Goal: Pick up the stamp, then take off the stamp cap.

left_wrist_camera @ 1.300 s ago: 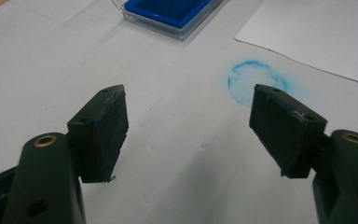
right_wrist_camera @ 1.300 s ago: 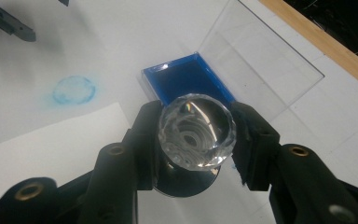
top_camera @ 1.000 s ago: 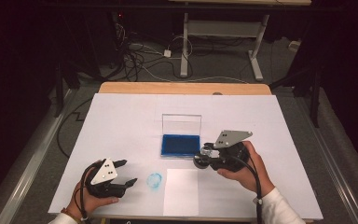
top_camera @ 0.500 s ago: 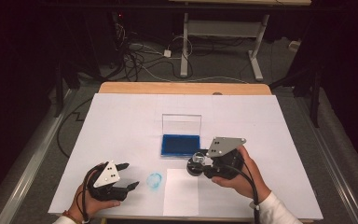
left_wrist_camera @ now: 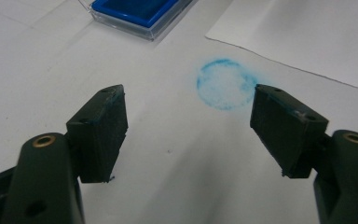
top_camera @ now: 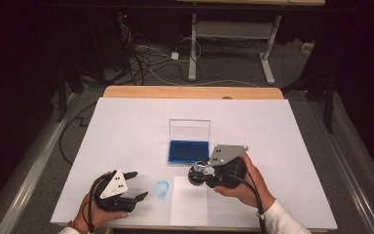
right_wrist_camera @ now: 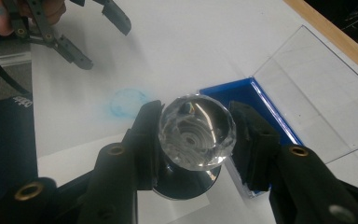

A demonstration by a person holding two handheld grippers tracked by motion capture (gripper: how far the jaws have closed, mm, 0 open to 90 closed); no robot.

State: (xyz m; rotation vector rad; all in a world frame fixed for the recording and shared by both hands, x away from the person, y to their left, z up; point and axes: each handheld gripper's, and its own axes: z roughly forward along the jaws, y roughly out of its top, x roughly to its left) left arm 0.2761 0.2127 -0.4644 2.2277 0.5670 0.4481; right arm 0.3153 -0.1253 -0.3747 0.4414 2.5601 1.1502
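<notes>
The right gripper (top_camera: 200, 174) is clamping a crystal-knobbed stamp (right_wrist_camera: 196, 133), carrying it just in front of the open blue ink pad (top_camera: 188, 151), above the sheet of paper (top_camera: 189, 212). The sheet is showing no print yet. The left gripper (top_camera: 137, 185), jaws just widening and empty, is waiting beside a round blue mark (left_wrist_camera: 224, 84) left of the pad.

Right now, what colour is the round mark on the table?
Light blue: the round mark is a faint smudgy ring, clearest in the left gripper view.
</notes>
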